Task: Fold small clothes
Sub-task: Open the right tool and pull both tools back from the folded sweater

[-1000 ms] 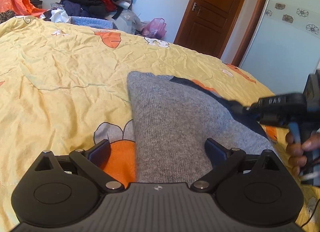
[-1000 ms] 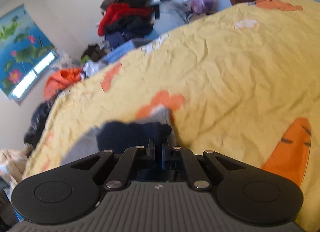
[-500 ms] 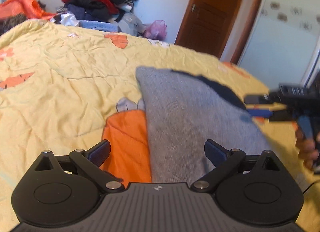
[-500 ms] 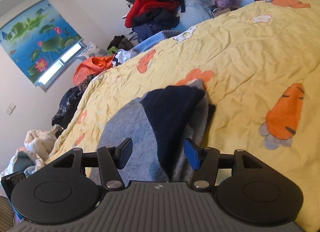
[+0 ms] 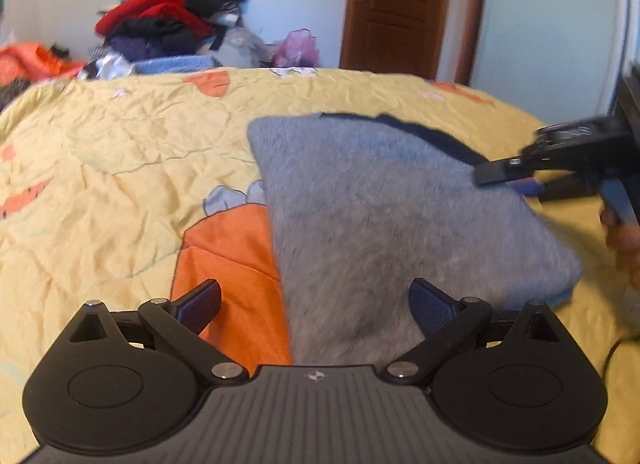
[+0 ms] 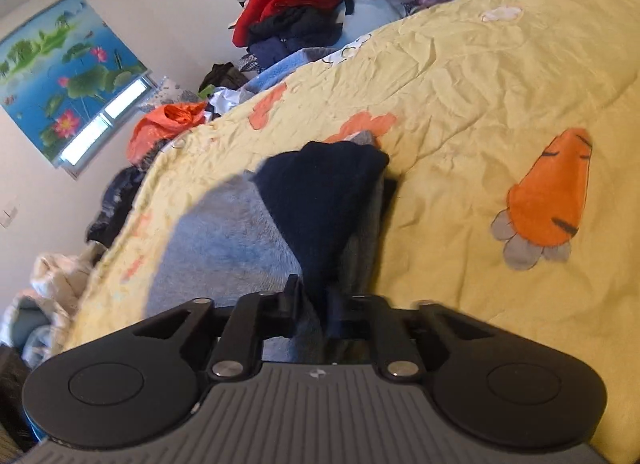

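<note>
A folded grey knit garment [image 5: 384, 216] with a dark navy part [image 6: 320, 192] lies on the yellow bed cover [image 5: 120, 152]. My left gripper [image 5: 316, 304] is open and empty, low over the garment's near left edge. My right gripper [image 6: 314, 300] is shut on the garment's navy and grey edge. It also shows in the left wrist view [image 5: 512, 178] at the garment's right side, held by a hand.
A pile of red, black and blue clothes [image 5: 168, 32] stands behind the bed's far edge, with a pink bag [image 5: 298, 48] beside it. A brown door [image 5: 396, 8] is at the back. More clothes [image 6: 60, 288] lie off the bed's left side.
My right gripper opened half a second ago and has now shut on the garment's edge. The left gripper has pulled back a little and stays open.
</note>
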A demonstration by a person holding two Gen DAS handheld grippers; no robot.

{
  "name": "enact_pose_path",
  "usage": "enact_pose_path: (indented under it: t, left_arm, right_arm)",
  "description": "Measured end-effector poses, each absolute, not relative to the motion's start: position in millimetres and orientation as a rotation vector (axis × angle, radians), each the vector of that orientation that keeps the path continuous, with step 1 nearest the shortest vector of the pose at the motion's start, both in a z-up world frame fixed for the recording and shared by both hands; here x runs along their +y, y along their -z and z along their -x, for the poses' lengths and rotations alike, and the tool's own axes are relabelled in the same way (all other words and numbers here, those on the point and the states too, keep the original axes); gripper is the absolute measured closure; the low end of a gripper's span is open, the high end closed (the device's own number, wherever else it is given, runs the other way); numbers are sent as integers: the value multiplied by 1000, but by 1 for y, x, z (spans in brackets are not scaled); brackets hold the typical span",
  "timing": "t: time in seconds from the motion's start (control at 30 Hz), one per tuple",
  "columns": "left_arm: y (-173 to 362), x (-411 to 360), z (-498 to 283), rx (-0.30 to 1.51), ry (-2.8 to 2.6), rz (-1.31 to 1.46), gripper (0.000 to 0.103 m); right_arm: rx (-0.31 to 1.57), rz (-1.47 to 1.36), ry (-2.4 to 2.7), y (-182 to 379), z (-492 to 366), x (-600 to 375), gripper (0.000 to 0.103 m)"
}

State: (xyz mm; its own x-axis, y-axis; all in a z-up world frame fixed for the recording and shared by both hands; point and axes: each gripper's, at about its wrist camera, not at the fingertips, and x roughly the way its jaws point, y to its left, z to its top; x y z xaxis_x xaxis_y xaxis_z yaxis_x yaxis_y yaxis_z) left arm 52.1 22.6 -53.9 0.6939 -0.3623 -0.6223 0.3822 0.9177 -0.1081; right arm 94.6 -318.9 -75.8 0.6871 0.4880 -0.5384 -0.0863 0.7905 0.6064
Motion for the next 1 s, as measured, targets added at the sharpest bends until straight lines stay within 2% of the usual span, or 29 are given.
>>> enact_pose_path:
  t: [0.03,0.07,0.2,0.3,0.33,0.37,0.4,0.43,0.6,0.7,0.73,0.77,0.8,0.83,0.87,0.9,0.93,1.0]
  left_arm:
    - [52,29,-56,722,427,30,2]
    - [51,37,-61,760,450,102,2]
    - [53,68,-76,887,549,399,3]
    - [55,69,-81,922,574,466,4]
    - [55,65,-82,925,568,446,10]
    - [53,59,-81,929,562,406,47]
    - [53,52,-82,959,555,357,74]
    - [54,46,-84,988,534,304,85]
    - [45,31,-77,949,535,58,86]
    - [42,25,-74,924,521,-1,78]
    - [38,24,-71,908,513,-24,72]
    - [33,25,-67,884,501,-55,64]
    - [25,28,-58,843,476,-87,60]
    - [18,30,-49,784,458,-101,48]
    - [8,33,-41,707,451,-97,31]
    - [1,33,-34,627,444,-83,24]
    - [-4,29,-30,559,436,-71,18]
    - [-7,9,-37,495,430,-86,18]
  right_arm:
    - [768,-616,-319,72,-91,-321,28]
    - [766,-631,-297,69,-84,-321,12]
    - [789,-612,-363,64,-49,-318,12]
    - [865,-604,-418,74,-36,-308,23]
    - [879,-577,-431,78,-33,-301,35]
    - [862,-537,-448,78,-29,-293,66]
    - [886,-491,-451,79,-30,-285,82]
    - [895,-443,-453,79,-30,-279,82]
    - [859,-133,-450,59,-19,-268,85]
    - [879,-168,-453,65,-22,-274,83]
    - [878,-167,-448,64,-22,-272,74]
    - [885,-179,-449,61,-22,-273,59]
    - [890,-195,-444,57,-23,-276,51]
    - [876,-221,-437,51,-23,-280,38]
    - [827,-262,-426,42,-21,-288,33]
    - [763,-310,-413,33,-21,-296,32]
    - [705,-353,-400,25,-25,-302,32]
    - [645,-397,-382,14,-46,-300,31]
